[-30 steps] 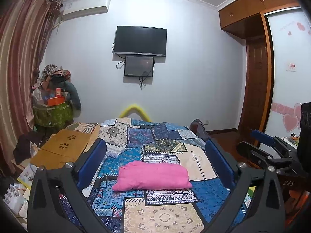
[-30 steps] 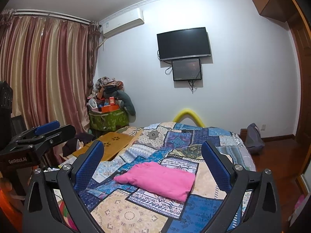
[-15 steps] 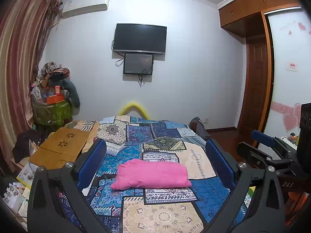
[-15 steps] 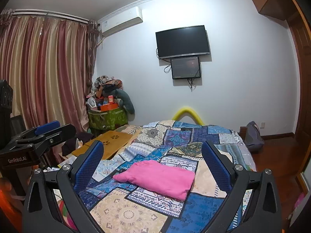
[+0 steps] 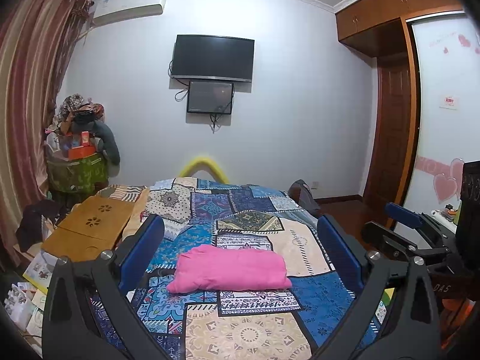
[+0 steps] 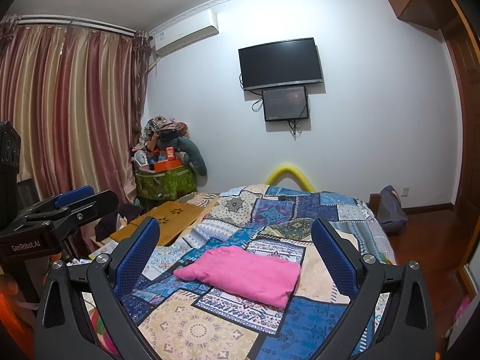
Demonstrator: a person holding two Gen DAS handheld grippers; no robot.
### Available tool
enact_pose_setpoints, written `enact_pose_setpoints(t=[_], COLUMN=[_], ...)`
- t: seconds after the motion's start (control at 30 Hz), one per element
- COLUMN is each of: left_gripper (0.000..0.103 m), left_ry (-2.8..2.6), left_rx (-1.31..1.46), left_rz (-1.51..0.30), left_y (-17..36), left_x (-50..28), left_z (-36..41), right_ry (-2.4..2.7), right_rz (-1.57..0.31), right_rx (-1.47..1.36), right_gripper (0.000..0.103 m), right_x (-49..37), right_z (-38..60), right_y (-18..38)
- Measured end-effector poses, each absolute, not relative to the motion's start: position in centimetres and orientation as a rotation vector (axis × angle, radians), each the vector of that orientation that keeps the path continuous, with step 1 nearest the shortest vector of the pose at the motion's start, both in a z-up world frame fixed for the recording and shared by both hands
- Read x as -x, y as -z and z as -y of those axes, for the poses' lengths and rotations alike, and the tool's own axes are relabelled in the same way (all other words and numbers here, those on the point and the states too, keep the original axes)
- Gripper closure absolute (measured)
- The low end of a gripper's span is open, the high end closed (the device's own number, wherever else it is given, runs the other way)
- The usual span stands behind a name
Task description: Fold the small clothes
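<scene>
A soft pink cloth garment, folded into a plump oblong [image 5: 229, 268], lies in the lower middle of the left wrist view on a patchwork bedspread of blue, cream and dark printed squares [image 5: 246, 333]. In the right wrist view the same garment [image 6: 243, 273] sits just below centre, its long edges running slantwise toward the lower right.

By its neat edges and doubled thickness, the folding of this piece looks finished or nearly so. No other loose clothing shows on the bed, so the next move is probably either one more fold across the short way or lifting the bundle aside. Either one calls for bringing the tongs down to the cloth edges, since both hang well above it now.

The left gripper [image 5: 240, 249] has its blue-padded fingers spread wide, holding nothing. The right gripper [image 6: 235, 253] is likewise wide and empty, and each gripper shows at the side edge of the other's view.

For writing, the left gripper's black body at the left edge of the right wrist view reads "GenRobot.AI" [image 6: 25, 246]. The right gripper's body at the lower right of the left wrist view shows the letters "DAS" [image 5: 443, 288]. The white air conditioner [image 6: 187, 31] in the upper part of the right wrist view carries labels too small to read.
</scene>
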State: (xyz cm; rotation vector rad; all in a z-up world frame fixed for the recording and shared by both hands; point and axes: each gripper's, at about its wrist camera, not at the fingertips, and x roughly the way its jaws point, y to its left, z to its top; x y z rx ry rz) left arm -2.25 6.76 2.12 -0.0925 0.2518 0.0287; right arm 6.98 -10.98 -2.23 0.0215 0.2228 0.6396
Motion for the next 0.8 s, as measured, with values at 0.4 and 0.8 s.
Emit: enact_pose_setpoints(t=[0.4, 0.8], left_gripper=[0.0, 0.0], left_ry=[-0.015, -0.002], left_rx=[0.1, 0.099], left_rz=[-0.268, -0.283], left_y=[-1.81, -1.62], left_x=[1.84, 1.47], left_z=[-7.07, -6.8], right_ry=[-0.631, -0.624], right_rz=[-0.227, -0.237], right_rx=[-0.024, -0.03], right_gripper=[0.002, 0.002], right_x=[-6.93, -6.86], right_z=[10.96, 10.76], right_y=[2.24, 2.45])
